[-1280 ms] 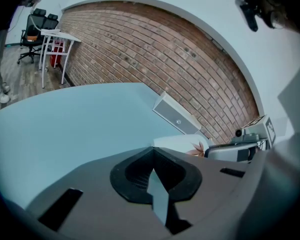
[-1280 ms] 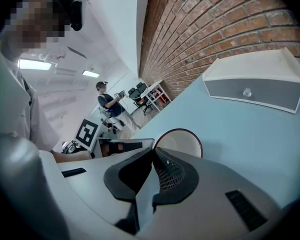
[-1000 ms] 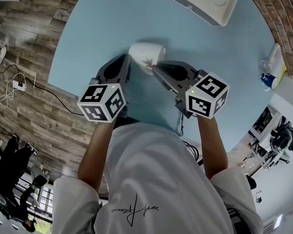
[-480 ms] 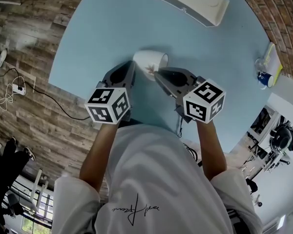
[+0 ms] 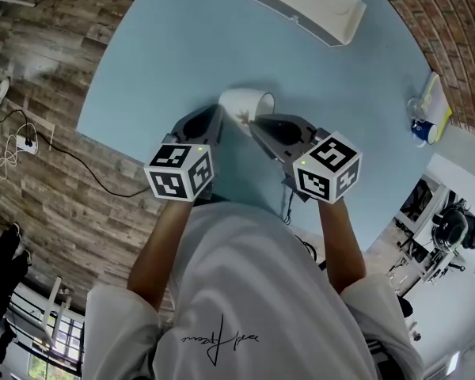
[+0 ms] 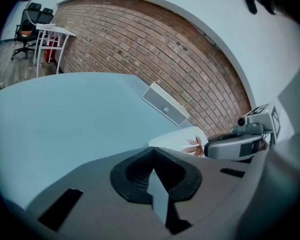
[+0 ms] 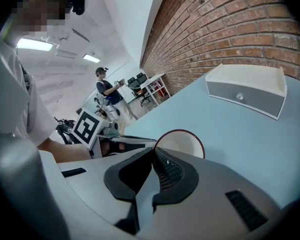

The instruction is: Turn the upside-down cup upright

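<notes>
A white cup (image 5: 239, 104) with a leaf print lies on its side on the light blue table (image 5: 166, 46), its dark-rimmed mouth toward the right. My left gripper (image 5: 216, 111) is shut, its tip against the cup's left side. My right gripper (image 5: 253, 120) is also shut, its tip at the cup's mouth rim. In the left gripper view the cup (image 6: 182, 139) shows just past the shut left gripper (image 6: 152, 151). In the right gripper view the cup's open mouth (image 7: 182, 143) sits right behind the shut right gripper (image 7: 152, 150). Neither gripper holds the cup.
A white drawer box (image 5: 305, 5) stands at the table's far side, also seen as the box (image 7: 245, 89) in the right gripper view. A small blue-and-white item (image 5: 423, 125) sits at the right edge. A cable (image 5: 16, 145) lies on the wooden floor to the left.
Both grippers have drawn a little closer together around the cup. The cup still lies on its side in about the same spot.
</notes>
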The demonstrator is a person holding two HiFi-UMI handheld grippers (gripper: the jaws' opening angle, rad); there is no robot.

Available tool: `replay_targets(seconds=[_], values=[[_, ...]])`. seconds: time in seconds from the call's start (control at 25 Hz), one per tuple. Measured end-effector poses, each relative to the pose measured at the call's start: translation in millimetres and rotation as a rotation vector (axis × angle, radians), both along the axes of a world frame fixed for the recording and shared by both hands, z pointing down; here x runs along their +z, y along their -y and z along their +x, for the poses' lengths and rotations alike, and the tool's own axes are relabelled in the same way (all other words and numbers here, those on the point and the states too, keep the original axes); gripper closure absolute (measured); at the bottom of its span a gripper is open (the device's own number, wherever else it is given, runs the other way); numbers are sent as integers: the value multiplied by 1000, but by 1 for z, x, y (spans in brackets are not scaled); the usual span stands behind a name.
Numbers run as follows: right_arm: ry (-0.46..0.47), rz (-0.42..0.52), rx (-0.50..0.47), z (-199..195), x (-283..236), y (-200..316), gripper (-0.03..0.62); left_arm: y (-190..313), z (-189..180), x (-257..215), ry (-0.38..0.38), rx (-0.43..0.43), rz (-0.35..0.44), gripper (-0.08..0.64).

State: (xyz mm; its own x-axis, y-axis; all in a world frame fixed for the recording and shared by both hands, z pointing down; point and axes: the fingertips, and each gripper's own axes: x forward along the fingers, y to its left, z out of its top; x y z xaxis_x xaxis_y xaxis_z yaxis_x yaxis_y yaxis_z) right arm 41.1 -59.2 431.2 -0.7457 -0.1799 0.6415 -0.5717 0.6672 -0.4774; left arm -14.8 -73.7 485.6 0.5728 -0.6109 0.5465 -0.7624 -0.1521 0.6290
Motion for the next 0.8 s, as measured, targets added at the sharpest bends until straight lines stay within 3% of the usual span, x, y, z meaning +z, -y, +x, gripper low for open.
replay_targets(seconds=[0.32,0.8], values=[[1,20,-53,-12,-2,-1,569,-3,-4,2,-26,-19,-17,551],[18,27,-52,-23,-3,2,569,-1,-7,1,-68,-41,-23,551]])
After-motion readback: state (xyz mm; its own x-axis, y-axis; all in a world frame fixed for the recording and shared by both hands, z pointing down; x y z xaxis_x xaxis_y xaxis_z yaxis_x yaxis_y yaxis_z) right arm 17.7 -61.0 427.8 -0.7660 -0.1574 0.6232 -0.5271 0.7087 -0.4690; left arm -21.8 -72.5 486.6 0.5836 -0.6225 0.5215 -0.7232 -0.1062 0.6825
